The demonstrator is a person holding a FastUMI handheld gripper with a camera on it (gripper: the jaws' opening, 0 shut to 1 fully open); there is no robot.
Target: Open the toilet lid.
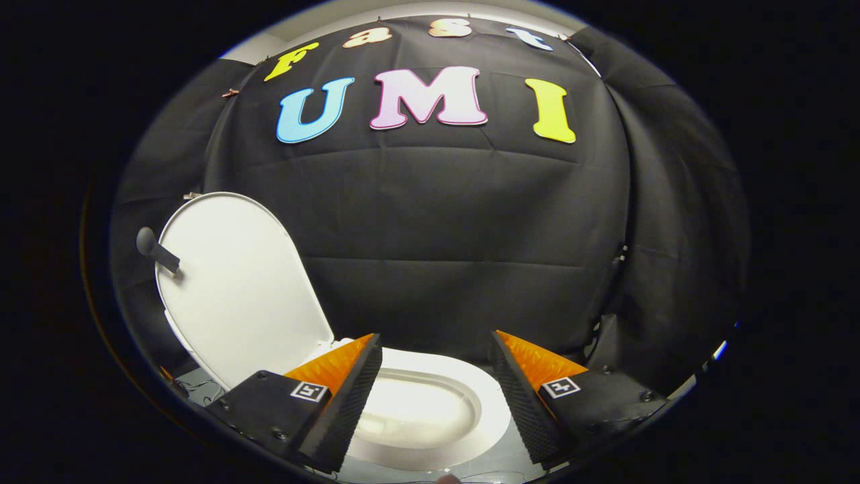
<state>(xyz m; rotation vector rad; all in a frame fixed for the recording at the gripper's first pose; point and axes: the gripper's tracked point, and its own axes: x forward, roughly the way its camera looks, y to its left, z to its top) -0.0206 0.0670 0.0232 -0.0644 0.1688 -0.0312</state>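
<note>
Standing raised, the lid (242, 289) leans back behind the seat (494, 410); gripper (437, 396) fingers wide, empty. Withdraw straight, avoiding the knob (145, 240).

Toilet lid (242, 289) raised upright, gripper (435, 343) fingers apart above toilet seat (494, 410)

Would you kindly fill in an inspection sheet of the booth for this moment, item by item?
Surface: pale floor around the toilet base.
Job's things: toilet lid raised, standing up behind and beside the bowl; seat down; bowl exposed.
Clutter: nothing seen.
Grippers: gripper open, fingers spread above the bowl, holding nothing.
Cables: thin wires on the floor by the lid's base.
Surroundings: black cloth wall behind; dark knob on a strap at the lid's far edge.
</note>
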